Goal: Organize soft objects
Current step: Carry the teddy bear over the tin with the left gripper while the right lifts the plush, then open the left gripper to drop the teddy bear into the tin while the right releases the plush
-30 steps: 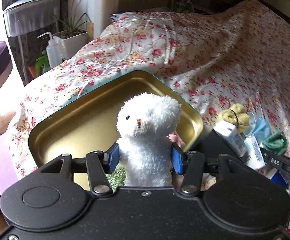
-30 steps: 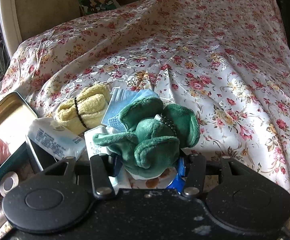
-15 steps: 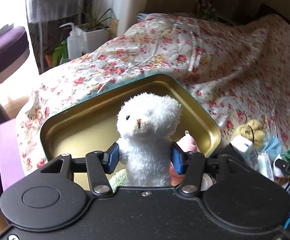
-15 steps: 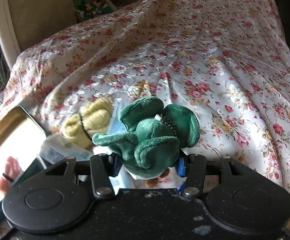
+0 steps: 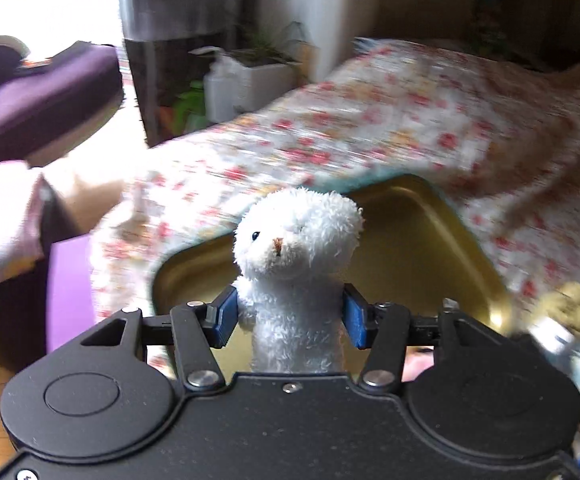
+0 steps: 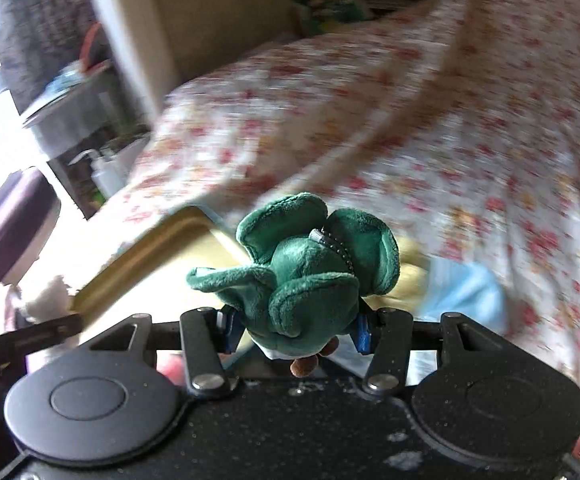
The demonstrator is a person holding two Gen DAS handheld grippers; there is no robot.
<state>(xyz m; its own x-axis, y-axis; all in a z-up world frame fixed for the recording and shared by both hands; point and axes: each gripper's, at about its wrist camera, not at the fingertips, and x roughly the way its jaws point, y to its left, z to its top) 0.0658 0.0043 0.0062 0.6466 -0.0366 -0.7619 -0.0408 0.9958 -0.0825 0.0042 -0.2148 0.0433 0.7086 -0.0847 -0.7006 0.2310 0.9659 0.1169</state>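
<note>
A fluffy white bear (image 5: 295, 272) stands upright between the blue pads of my left gripper (image 5: 290, 316), which is shut on its body. Behind and below it lies a gold metal tray (image 5: 417, 240) on the flowered cloth. A green plush elephant (image 6: 305, 268) with a bead chain is clamped in my right gripper (image 6: 293, 330), above the tray's near corner (image 6: 146, 256). The white bear (image 6: 48, 298) and part of the left gripper show at the left edge of the right wrist view.
A flowered bedspread (image 6: 429, 120) covers the raised surface. A yellow rolled cloth (image 5: 569, 300) and white packets (image 5: 553, 336) lie right of the tray, with a blue cloth (image 6: 465, 292) nearby. A purple seat (image 5: 30, 96), a grey stand (image 5: 178, 12) and a plant pot (image 5: 258, 80) stand to the left.
The right gripper has lifted the green elephant off the pile and swung left toward the tray. The left gripper with the bear has shifted left, so the tray sits further right.
</note>
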